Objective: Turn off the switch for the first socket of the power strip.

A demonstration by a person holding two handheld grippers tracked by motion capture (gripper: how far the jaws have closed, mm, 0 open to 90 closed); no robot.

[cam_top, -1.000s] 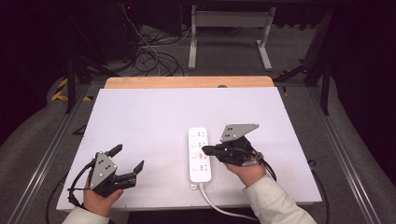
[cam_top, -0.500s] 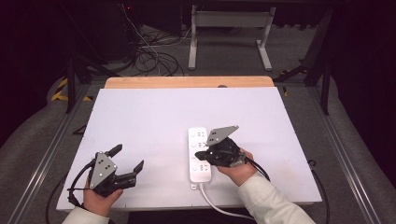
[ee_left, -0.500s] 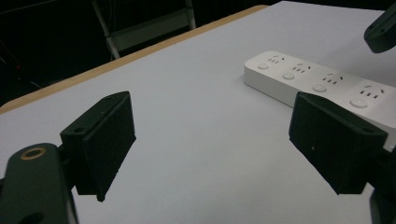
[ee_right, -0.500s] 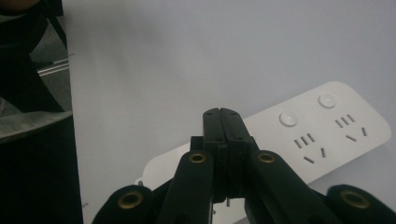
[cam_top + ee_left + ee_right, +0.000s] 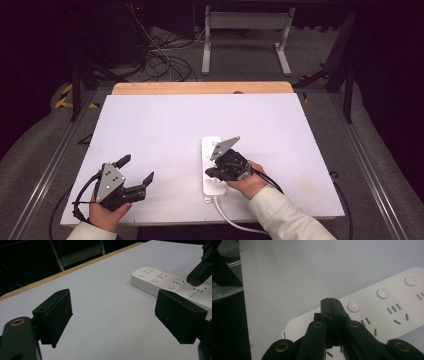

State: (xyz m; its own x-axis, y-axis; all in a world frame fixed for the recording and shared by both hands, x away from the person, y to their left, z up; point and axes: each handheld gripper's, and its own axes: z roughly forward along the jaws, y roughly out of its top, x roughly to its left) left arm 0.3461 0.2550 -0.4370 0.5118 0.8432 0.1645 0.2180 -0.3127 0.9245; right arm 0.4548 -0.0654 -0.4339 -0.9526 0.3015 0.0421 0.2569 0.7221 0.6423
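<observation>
A white power strip (image 5: 213, 150) lies lengthwise on the white table top (image 5: 165, 125), its cable (image 5: 235, 221) trailing off the near edge. My right gripper (image 5: 209, 173) hovers low over the strip's near half, jaws shut together with nothing between them. In the right gripper view the shut tips (image 5: 330, 301) point just left of a round switch button (image 5: 353, 306) on the strip (image 5: 387, 312); whether they touch it I cannot tell. My left gripper (image 5: 137, 168) rests at the near left, open and empty. Between its spread jaws (image 5: 115, 315) lies bare table, the strip (image 5: 155, 280) beyond.
A wooden strip (image 5: 200, 88) borders the table's far edge. Beyond it stand a metal frame (image 5: 245, 35) and loose floor cables (image 5: 160, 62). Metal rails (image 5: 50, 165) run along both sides. The dark tip of the other gripper (image 5: 198, 273) hangs over the strip.
The right gripper has dropped and shifted left and nearer, from beside the strip's right edge to over its near half. The left gripper has stayed put.
</observation>
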